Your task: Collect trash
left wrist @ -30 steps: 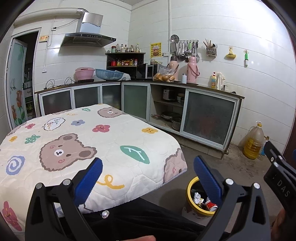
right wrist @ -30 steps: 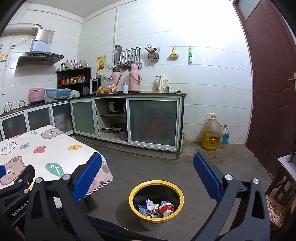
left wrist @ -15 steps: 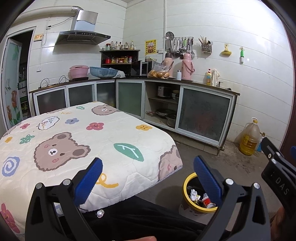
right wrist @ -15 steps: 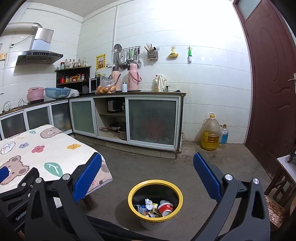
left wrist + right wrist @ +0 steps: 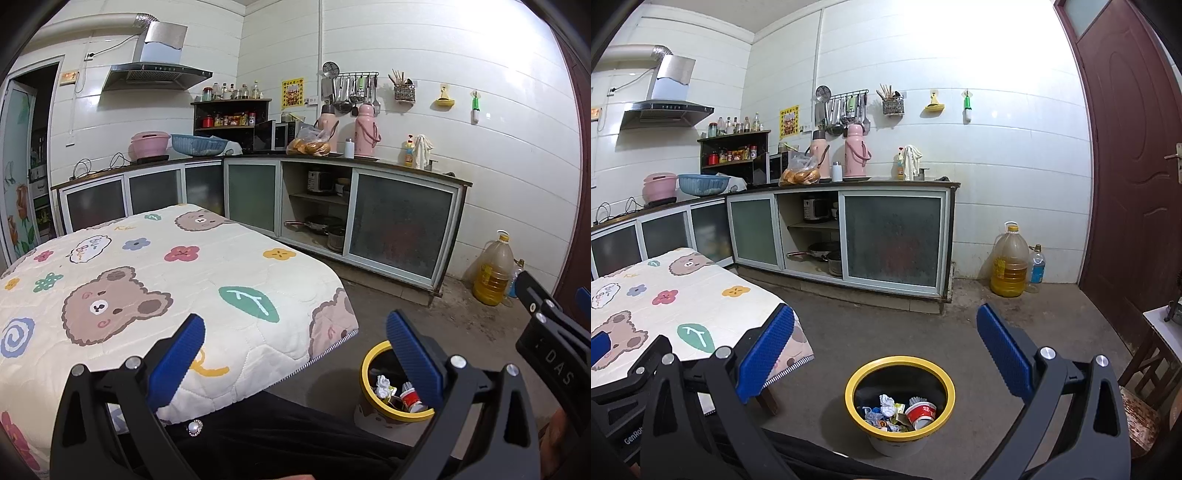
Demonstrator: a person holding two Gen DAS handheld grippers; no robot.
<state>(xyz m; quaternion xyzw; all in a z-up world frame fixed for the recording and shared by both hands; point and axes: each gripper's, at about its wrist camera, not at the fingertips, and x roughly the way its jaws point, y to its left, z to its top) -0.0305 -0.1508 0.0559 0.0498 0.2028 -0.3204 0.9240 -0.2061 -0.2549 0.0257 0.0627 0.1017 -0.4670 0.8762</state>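
Observation:
A yellow-rimmed trash bin [image 5: 946, 376] stands on the concrete floor, holding crumpled wrappers and a red paper cup [image 5: 921, 412]. It also shows in the left wrist view [image 5: 365, 363], partly behind my right finger. My left gripper [image 5: 295, 336] is open and empty, held above the near corner of the table with the bear-print cloth [image 5: 155, 280]. My right gripper [image 5: 886, 332] is open and empty, above the bin. No trash shows on the cloth.
Kitchen cabinets [image 5: 892, 243] run along the back wall. A big oil jug [image 5: 1008, 264] and a small bottle [image 5: 1036, 269] stand by the brown door [image 5: 1126, 184]. A wooden chair [image 5: 1148, 398] is at the right. Dark clothing fills the bottom edge.
The left view has drifted slightly, so the table and bin sit a little lower and more to the left. Both grippers stay open and empty.

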